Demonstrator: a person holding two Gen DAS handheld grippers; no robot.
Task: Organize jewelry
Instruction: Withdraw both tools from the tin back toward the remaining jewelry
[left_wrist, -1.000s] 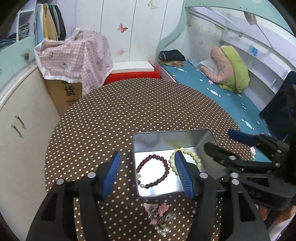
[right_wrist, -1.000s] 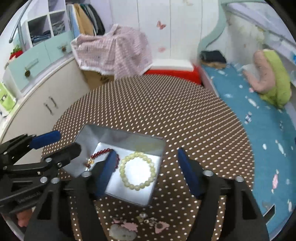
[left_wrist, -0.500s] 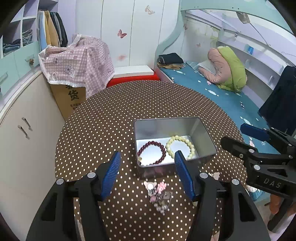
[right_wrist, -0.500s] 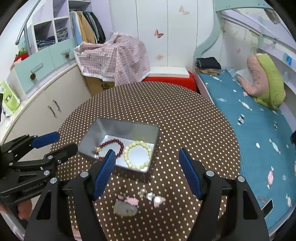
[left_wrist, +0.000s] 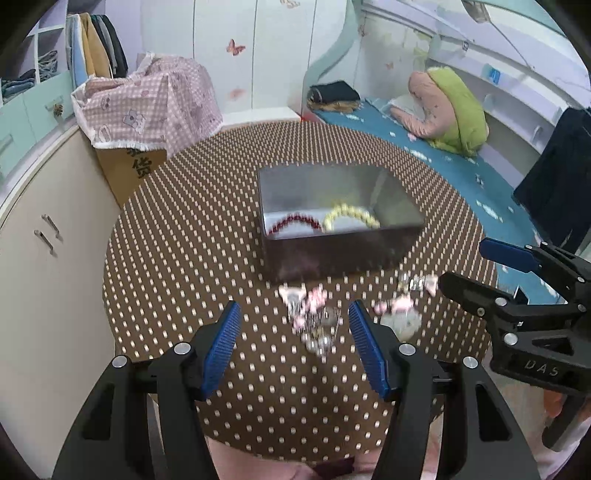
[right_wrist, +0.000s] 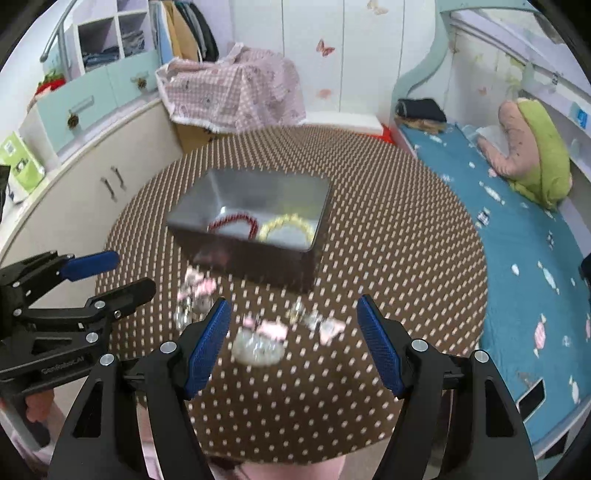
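Note:
A metal tin (left_wrist: 343, 251) (right_wrist: 243, 254) stands on the round polka-dot table (left_wrist: 177, 258). Inside it lie a dark red bead bracelet (left_wrist: 295, 223) (right_wrist: 232, 223) and a pale yellow bead bracelet (left_wrist: 351, 216) (right_wrist: 286, 227). In front of the tin lie two blurred pink and clear jewelry pieces, one to the left (left_wrist: 314, 317) (right_wrist: 192, 295) and one to the right (left_wrist: 400, 314) (right_wrist: 266, 338). My left gripper (left_wrist: 293, 347) hangs open above the left piece with nothing in it. My right gripper (right_wrist: 293, 341) is open over the right piece, also holding nothing.
Cream cabinets (left_wrist: 44, 236) run along the table's left side. A cardboard box under a pink checked cloth (left_wrist: 155, 107) stands behind it. A bed with a blue sheet (right_wrist: 517, 236) and a pink-green pillow (right_wrist: 532, 147) lies to the right.
Both grippers have pulled back from over the tin toward the table's near edge. The tin now sits farther off, and the loose pieces lie between the fingers. The jaws kept their width.

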